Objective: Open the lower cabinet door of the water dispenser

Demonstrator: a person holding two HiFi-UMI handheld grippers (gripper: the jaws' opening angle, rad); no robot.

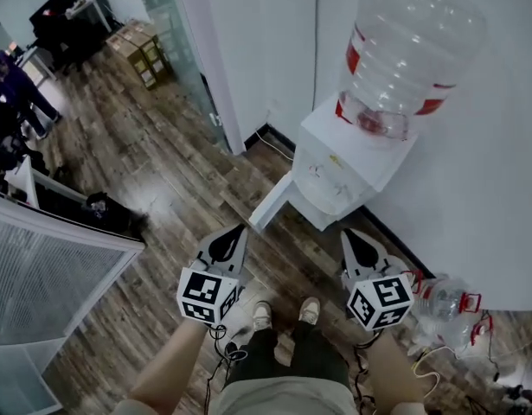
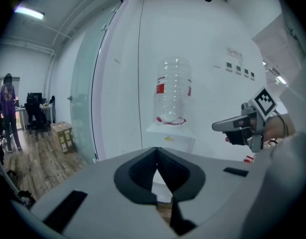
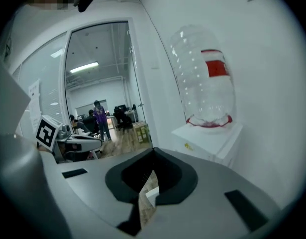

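The white water dispenser (image 1: 345, 164) stands against the wall with a clear, empty-looking bottle (image 1: 407, 48) on top. Its lower cabinet door (image 1: 272, 204) stands swung out toward the left. Both grippers hang in the air in front of it, apart from it. My left gripper (image 1: 240, 231) is near the door's outer edge, shut with nothing in it. My right gripper (image 1: 349, 234) is in front of the dispenser's right side, shut and empty too. The left gripper view shows the shut jaws (image 2: 156, 151), the dispenser (image 2: 170, 135) and the right gripper (image 2: 242, 126). The right gripper view shows its shut jaws (image 3: 153, 151) and the bottle (image 3: 205, 83).
A spare bottle (image 1: 447, 304) and cables lie on the wooden floor at the right. A glass partition (image 1: 175, 33) and cardboard boxes (image 1: 141, 52) are at the back left, a person (image 1: 15, 85) stands far left, and a white mesh panel (image 1: 41, 275) is at the left. My feet (image 1: 287, 314) are below.
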